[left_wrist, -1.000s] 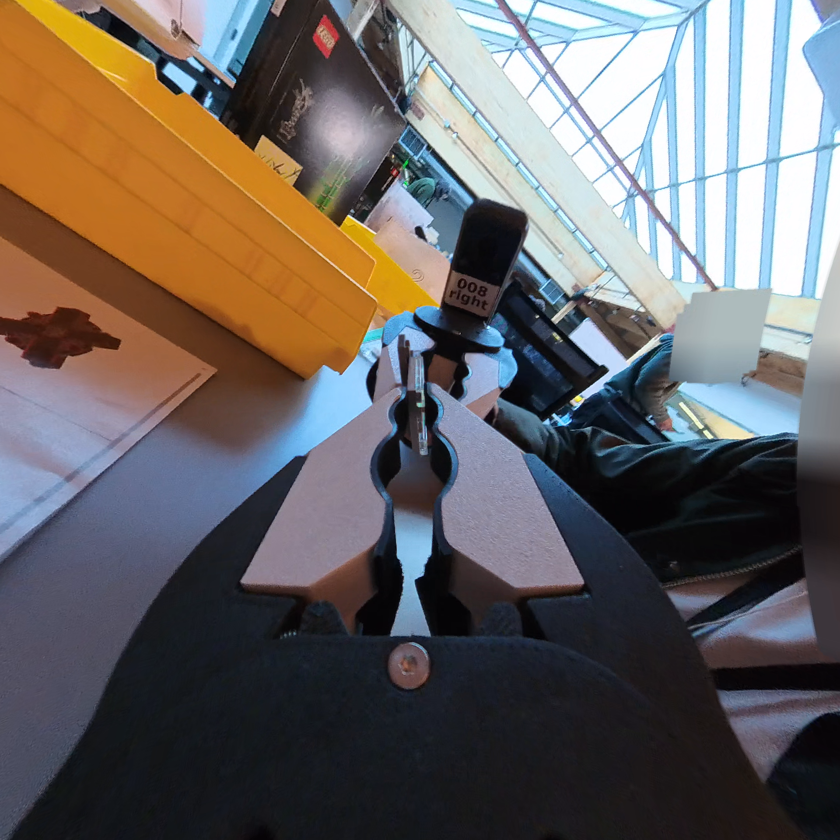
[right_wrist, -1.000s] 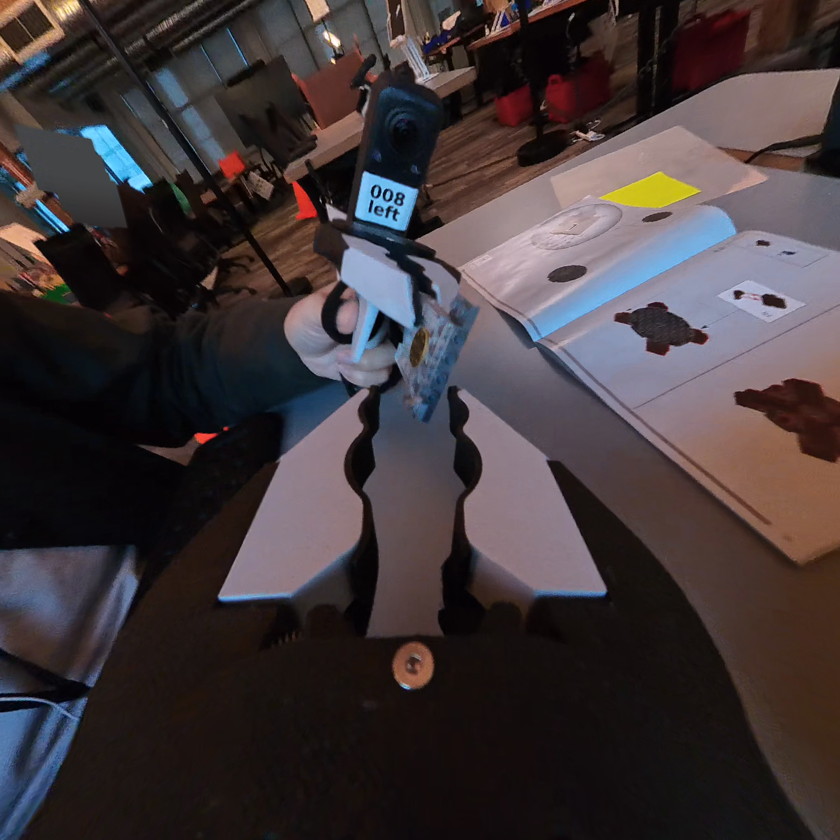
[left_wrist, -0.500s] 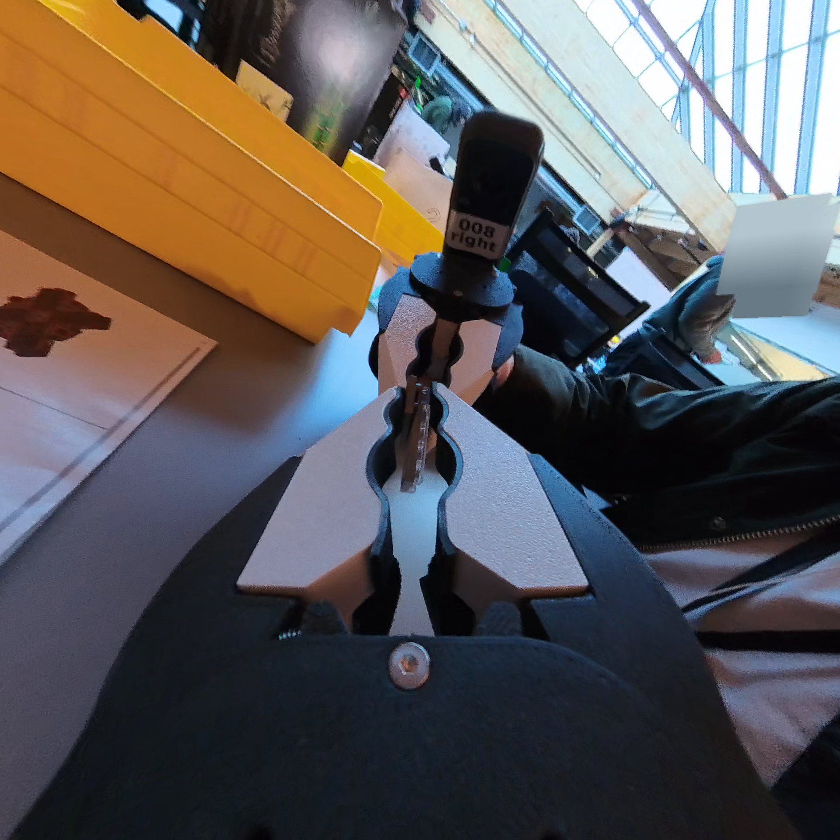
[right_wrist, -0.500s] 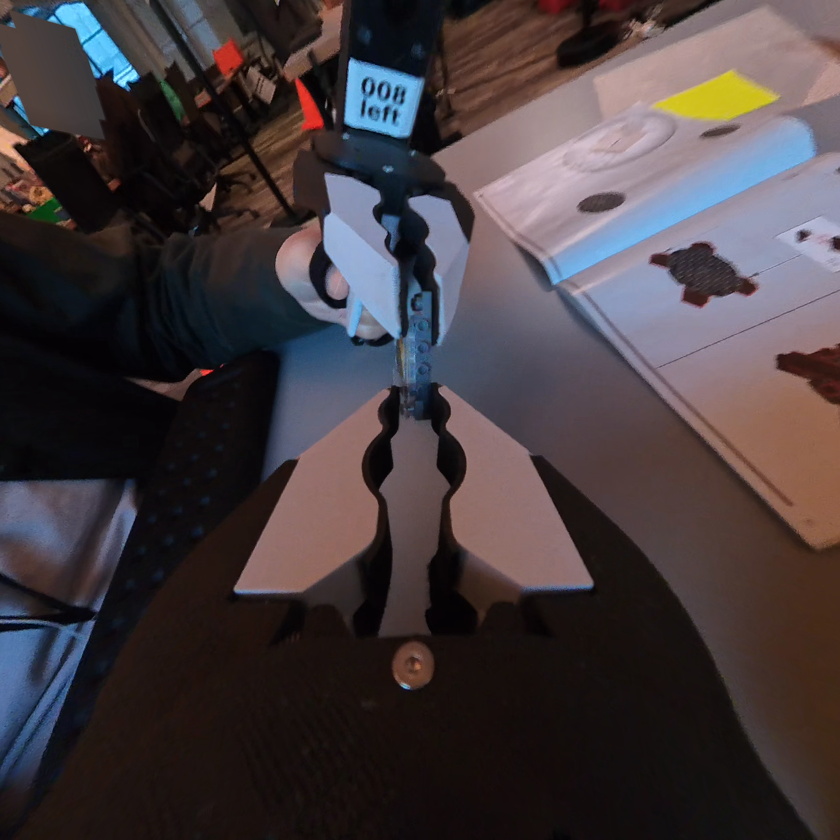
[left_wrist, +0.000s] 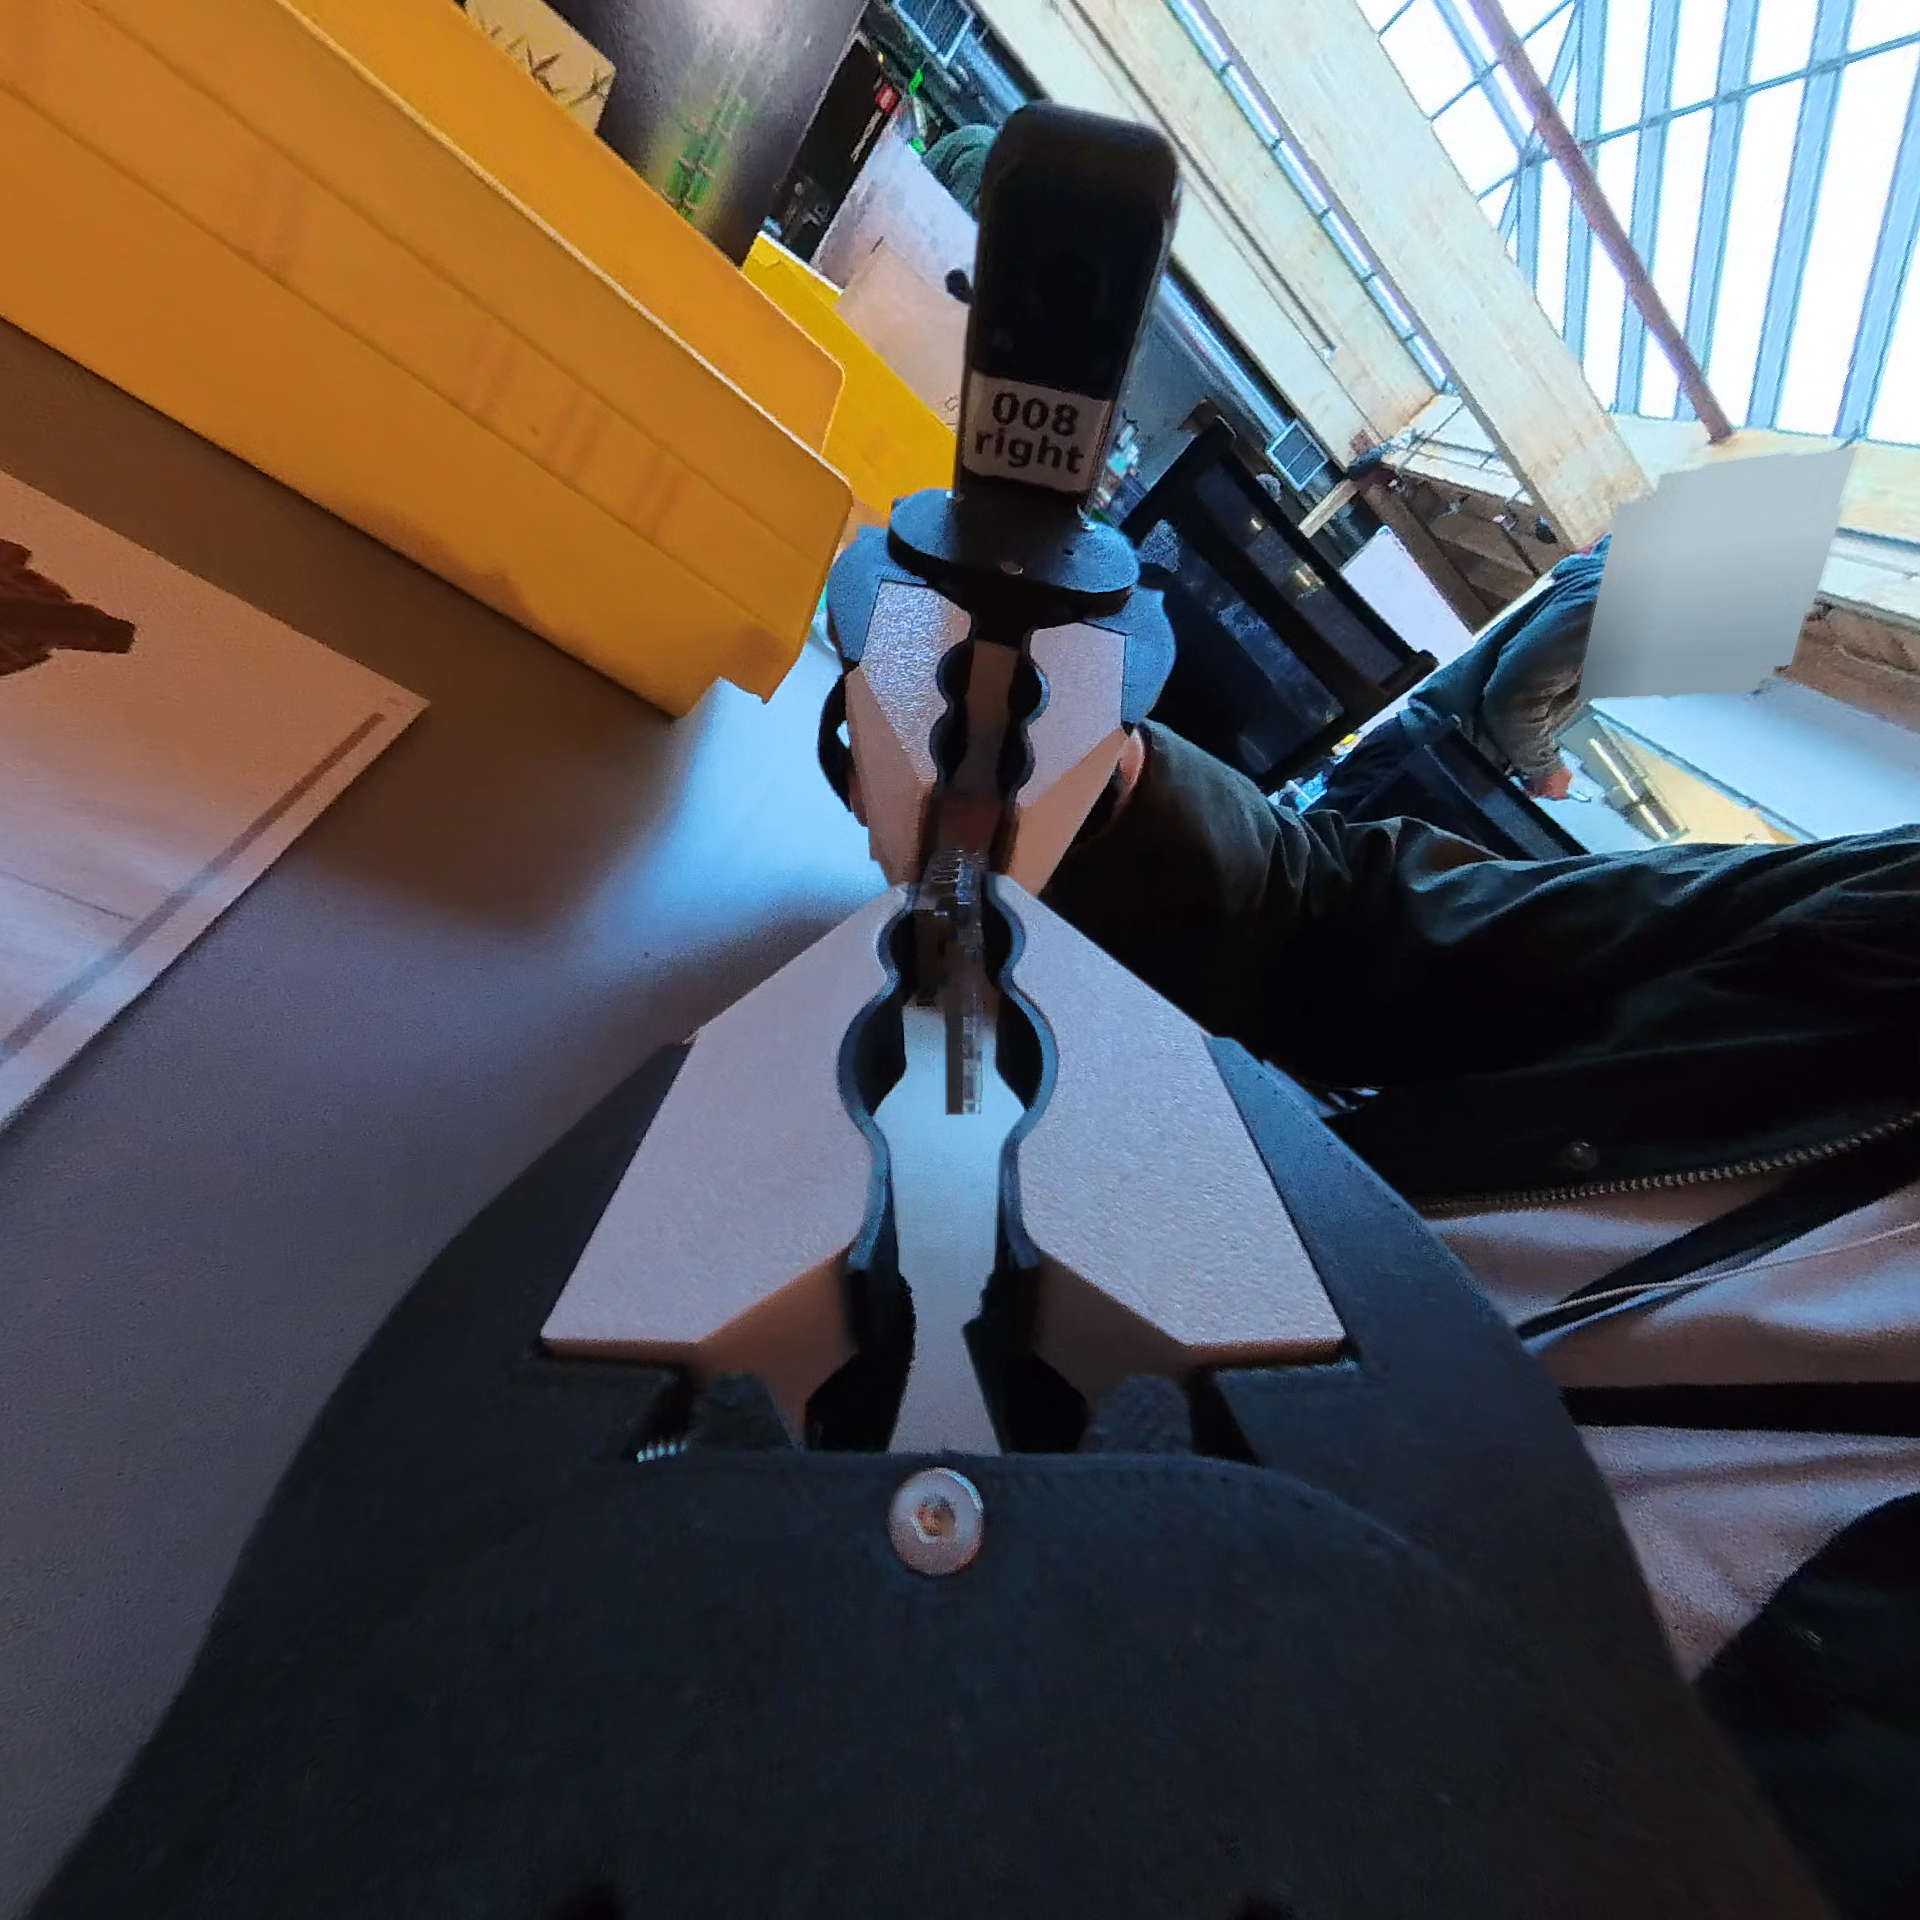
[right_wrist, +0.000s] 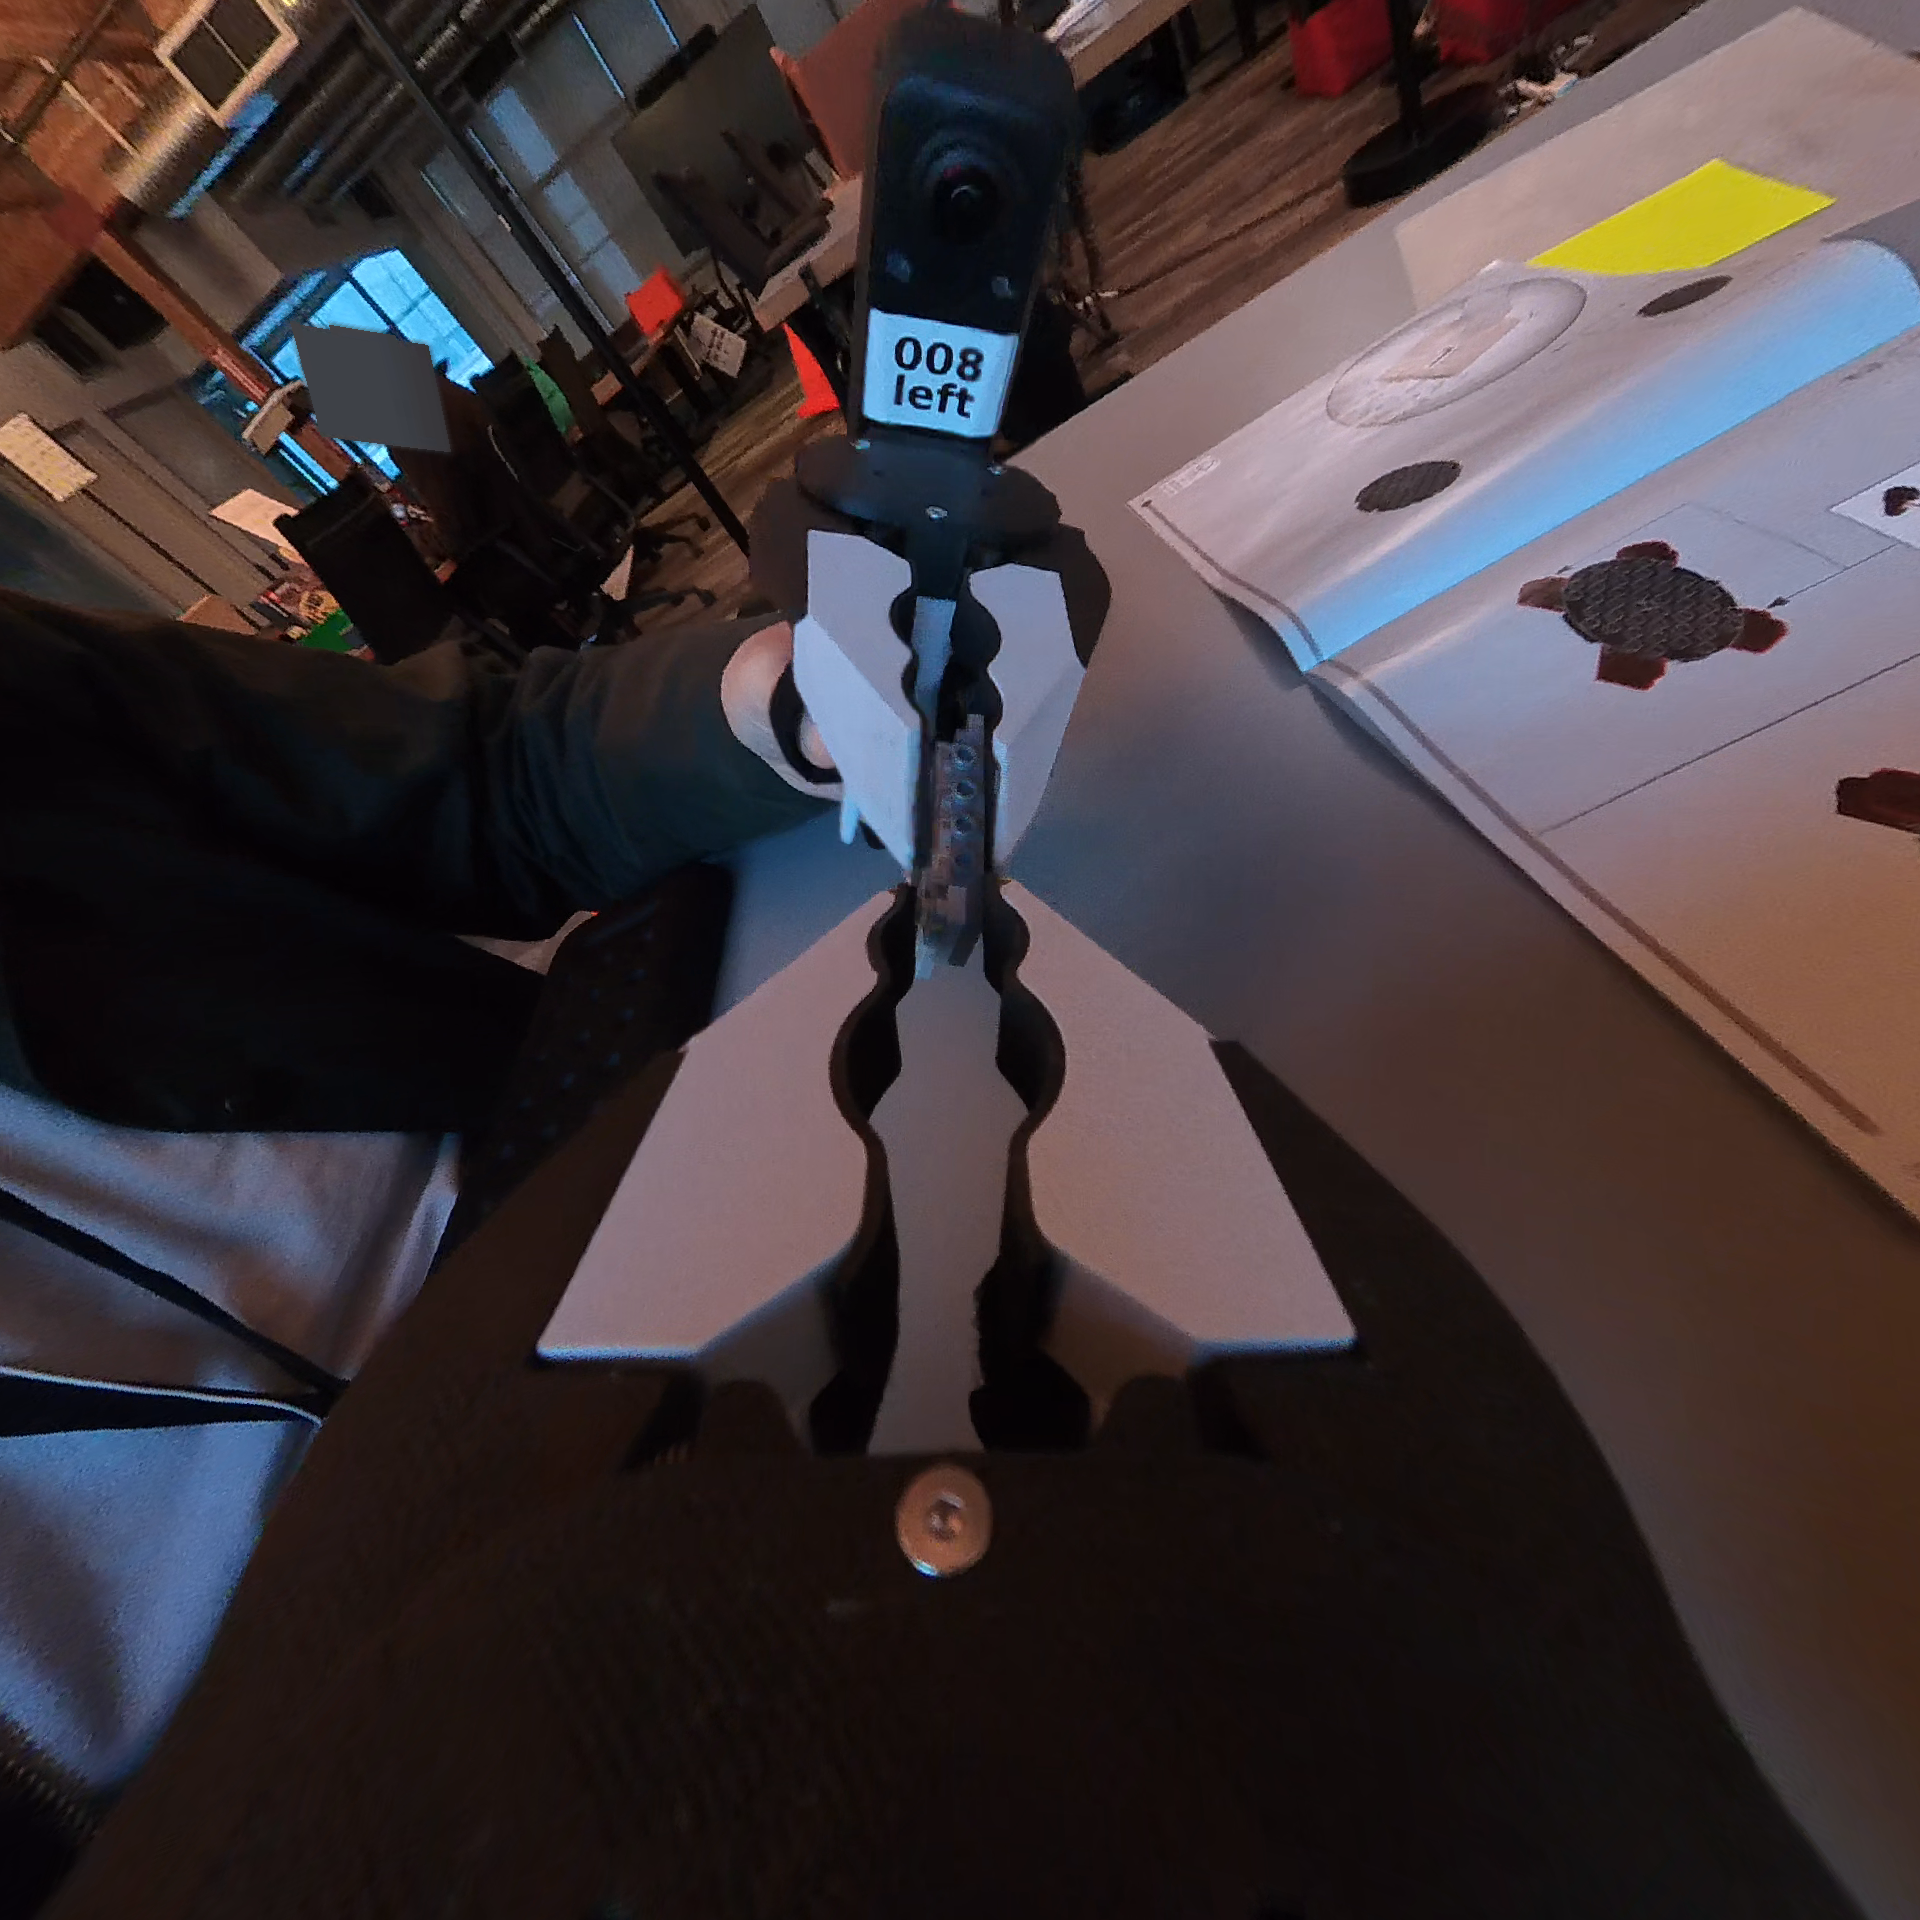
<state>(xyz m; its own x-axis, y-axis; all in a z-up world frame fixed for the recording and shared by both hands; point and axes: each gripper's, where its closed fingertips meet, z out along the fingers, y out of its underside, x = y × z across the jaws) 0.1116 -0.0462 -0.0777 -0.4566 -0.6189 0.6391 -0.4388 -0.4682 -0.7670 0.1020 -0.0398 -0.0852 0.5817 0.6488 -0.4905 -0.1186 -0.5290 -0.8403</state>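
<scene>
Grey desk (right_wrist: 1164, 810), booklet (right_wrist: 1558, 499) open: your left tool (left_wrist: 961, 920) clamps a thin studded plate (left_wrist: 964, 1029) edge-on, right tool (right_wrist: 951, 920) narrow round its free end, grip unclear.

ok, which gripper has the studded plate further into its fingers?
The left gripper: the studded plate runs deep between its fingers; only its end reaches the tips of the right gripper.
</scene>
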